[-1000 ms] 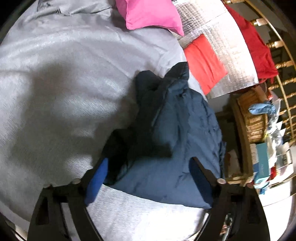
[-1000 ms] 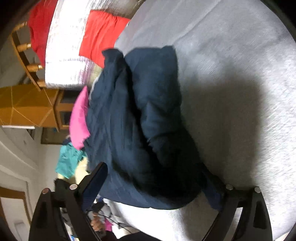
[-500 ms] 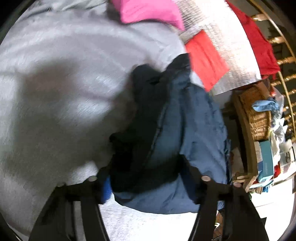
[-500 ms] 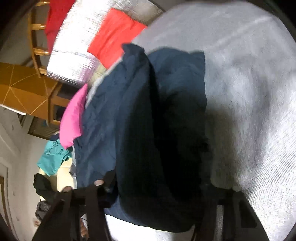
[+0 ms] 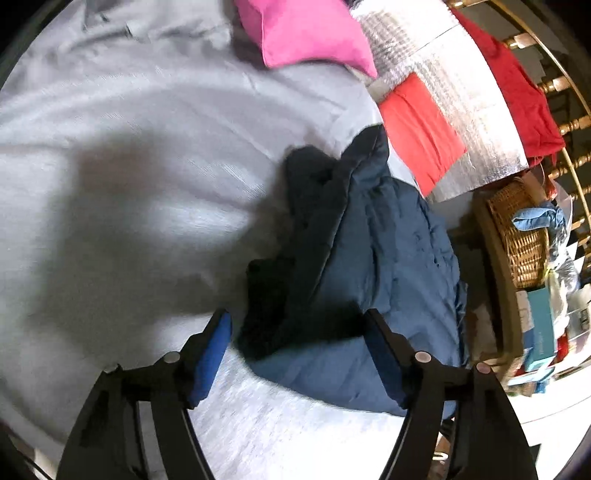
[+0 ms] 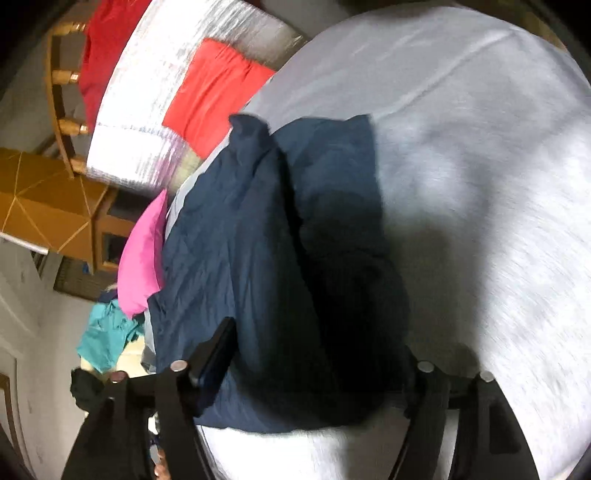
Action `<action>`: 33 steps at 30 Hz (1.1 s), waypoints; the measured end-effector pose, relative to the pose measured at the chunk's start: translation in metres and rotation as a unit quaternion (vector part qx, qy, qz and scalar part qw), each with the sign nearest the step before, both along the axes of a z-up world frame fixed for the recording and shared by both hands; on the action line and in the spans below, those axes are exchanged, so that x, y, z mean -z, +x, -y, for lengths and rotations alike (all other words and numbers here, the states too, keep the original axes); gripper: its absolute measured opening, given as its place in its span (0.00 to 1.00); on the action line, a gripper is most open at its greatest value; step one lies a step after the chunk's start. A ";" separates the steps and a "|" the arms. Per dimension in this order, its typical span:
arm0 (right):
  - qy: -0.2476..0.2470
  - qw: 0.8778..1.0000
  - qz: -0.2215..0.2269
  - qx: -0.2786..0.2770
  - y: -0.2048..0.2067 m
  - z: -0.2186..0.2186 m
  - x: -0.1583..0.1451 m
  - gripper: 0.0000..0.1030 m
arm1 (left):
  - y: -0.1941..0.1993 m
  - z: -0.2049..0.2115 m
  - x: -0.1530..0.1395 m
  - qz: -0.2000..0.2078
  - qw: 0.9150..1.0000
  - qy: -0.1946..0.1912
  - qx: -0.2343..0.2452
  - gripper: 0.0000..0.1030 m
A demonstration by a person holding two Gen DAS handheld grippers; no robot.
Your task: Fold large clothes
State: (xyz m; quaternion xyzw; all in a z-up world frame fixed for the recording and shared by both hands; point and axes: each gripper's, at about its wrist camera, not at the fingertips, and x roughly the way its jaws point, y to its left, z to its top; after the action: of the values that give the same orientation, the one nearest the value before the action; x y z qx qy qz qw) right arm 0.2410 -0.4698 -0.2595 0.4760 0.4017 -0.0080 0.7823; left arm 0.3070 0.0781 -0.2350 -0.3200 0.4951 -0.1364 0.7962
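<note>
Grey bedsheet (image 5: pixel 129 155) fills the frame; centre-right on it lies my folded navy jacket (image 5: pixel 369 266). My left gripper (image 5: pixel 299 354) and right gripper (image 6: pixel 317 373) straddle its near edge, jaws opening, pads off the cloth. Pink cushion (image 5: pixel 310 33) sits at upper centre.

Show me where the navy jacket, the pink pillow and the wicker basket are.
navy jacket (image 5: pixel 391 258), left wrist view, on its lighter blue quilted panel.
pink pillow (image 5: pixel 310 33), left wrist view, on the middle of its top face.
wicker basket (image 5: pixel 517 236), left wrist view, on its woven side wall.
</note>
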 end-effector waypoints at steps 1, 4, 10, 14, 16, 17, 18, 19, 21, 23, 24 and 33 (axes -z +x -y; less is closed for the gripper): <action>-0.001 1.000 0.003 0.009 -0.009 0.001 -0.003 0.74 | -0.009 -0.003 -0.004 0.009 1.000 0.003 -0.006 0.73; -0.011 0.999 0.017 0.040 -0.040 0.007 -0.013 0.78 | -0.039 -0.007 -0.013 0.038 0.999 -0.003 -0.029 0.79; 0.033 0.997 0.062 0.017 -0.069 -0.020 -0.014 0.82 | -0.060 0.026 -0.003 0.028 0.998 -0.059 0.013 0.82; 0.061 0.997 0.049 -0.021 -0.050 -0.052 -0.001 0.82 | -0.048 0.039 0.020 -0.021 0.994 -0.104 -0.003 0.82; 0.069 0.996 0.045 -0.025 -0.041 -0.062 0.006 0.82 | -0.045 0.041 0.028 -0.033 0.992 -0.122 -0.025 0.82; 0.079 0.996 0.044 -0.021 -0.035 -0.065 0.010 0.82 | -0.044 0.042 0.031 -0.034 0.990 -0.129 -0.036 0.82; 0.089 0.995 0.045 -0.013 -0.030 -0.066 0.014 0.82 | -0.043 0.043 0.032 -0.033 0.989 -0.134 -0.043 0.82; 0.097 0.994 0.046 -0.004 -0.027 -0.066 0.018 0.82 | -0.041 0.045 0.034 -0.033 0.988 -0.139 -0.053 0.82; 0.121 0.991 0.048 0.021 -0.022 -0.063 0.030 0.82 | -0.039 0.048 0.039 -0.031 0.987 -0.142 -0.067 0.82; 0.135 0.988 0.056 0.053 -0.019 -0.060 0.037 0.82 | -0.034 0.053 0.042 -0.025 0.986 -0.143 -0.081 0.82; 0.136 0.986 0.066 0.070 -0.020 -0.058 0.039 0.82 | -0.031 0.056 0.043 -0.021 0.986 -0.142 -0.090 0.82; 0.092 0.987 0.091 0.093 -0.005 -0.059 0.039 0.77 | -0.008 0.057 0.048 -0.009 0.983 -0.141 -0.113 0.81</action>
State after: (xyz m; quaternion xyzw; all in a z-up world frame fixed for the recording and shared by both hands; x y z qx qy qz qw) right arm 0.2364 -0.4106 -0.2981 0.5800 0.2823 -0.0004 0.7641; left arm 0.2987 0.0212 -0.2830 -0.4843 0.4387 -0.1114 0.7487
